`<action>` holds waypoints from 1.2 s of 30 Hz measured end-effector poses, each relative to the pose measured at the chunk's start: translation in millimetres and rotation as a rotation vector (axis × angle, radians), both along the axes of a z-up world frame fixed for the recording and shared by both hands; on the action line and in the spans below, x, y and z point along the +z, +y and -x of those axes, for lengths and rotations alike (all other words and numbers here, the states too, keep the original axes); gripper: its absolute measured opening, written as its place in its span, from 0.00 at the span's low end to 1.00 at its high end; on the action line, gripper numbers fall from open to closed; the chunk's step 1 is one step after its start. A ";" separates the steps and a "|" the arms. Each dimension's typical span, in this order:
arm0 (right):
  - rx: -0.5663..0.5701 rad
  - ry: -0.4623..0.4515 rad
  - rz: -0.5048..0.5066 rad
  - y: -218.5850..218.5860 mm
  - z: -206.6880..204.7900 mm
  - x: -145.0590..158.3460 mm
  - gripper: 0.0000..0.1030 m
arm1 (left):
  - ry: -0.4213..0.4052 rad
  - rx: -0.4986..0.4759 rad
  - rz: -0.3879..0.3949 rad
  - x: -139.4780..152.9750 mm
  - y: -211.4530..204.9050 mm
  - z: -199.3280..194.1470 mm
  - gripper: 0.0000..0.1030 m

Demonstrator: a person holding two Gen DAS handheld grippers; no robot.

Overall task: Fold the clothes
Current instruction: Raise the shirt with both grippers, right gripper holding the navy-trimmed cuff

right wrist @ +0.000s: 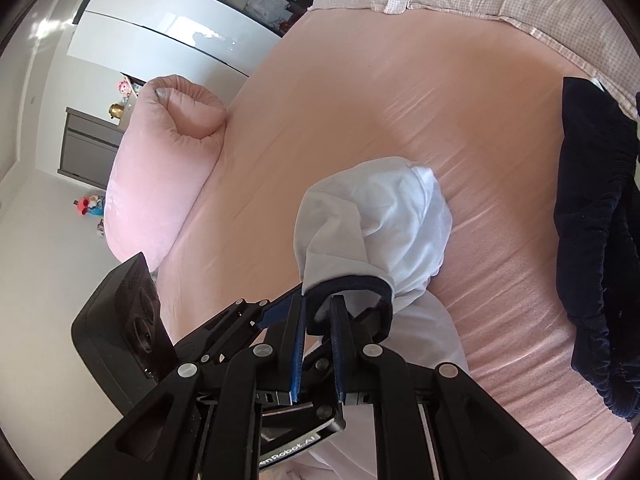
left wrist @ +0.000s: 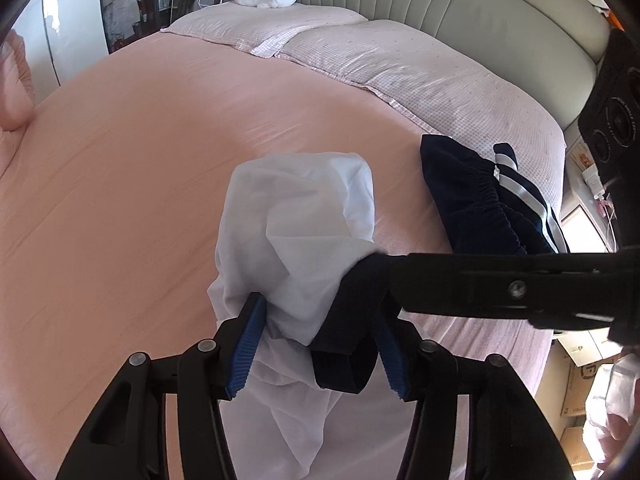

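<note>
Both grippers hold one white garment [left wrist: 304,216] above the pink bed [left wrist: 120,168]: the right gripper [right wrist: 320,312] fingers clench its navy cuff [right wrist: 348,286], the left gripper [left wrist: 320,344] fingers press the bunched cloth.

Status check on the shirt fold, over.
Right tool shut on the navy cuff of the white shirt. Left tool straddles bunched shirt and cuff, grip unclear. Navy pants lie apart on the bed; nothing in the way.
</note>
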State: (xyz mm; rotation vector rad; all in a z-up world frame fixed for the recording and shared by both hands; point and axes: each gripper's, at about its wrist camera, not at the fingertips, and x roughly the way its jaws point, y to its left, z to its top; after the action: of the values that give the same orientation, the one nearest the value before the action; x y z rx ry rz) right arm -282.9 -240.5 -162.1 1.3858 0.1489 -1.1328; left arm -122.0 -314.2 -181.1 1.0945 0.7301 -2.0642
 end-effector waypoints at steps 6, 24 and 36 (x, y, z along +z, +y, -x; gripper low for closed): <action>-0.034 0.057 -0.040 7.9 18.8 -0.6 0.11 | 0.096 0.095 -0.093 -8.7 -10.4 -24.0 0.17; -0.188 -0.103 -0.183 -27.8 33.5 -59.8 0.61 | 0.127 0.126 -0.192 -26.1 -5.1 -41.3 0.11; -0.197 -0.141 -0.238 -47.1 21.8 -87.6 0.61 | 0.132 0.125 -0.220 -33.1 -4.4 -49.8 0.12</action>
State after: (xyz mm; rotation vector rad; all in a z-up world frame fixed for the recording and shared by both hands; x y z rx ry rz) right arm -304.7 -287.5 -249.7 1.7174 0.0469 -1.2031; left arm -72.2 -318.6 -214.3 1.0085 1.0850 -1.9982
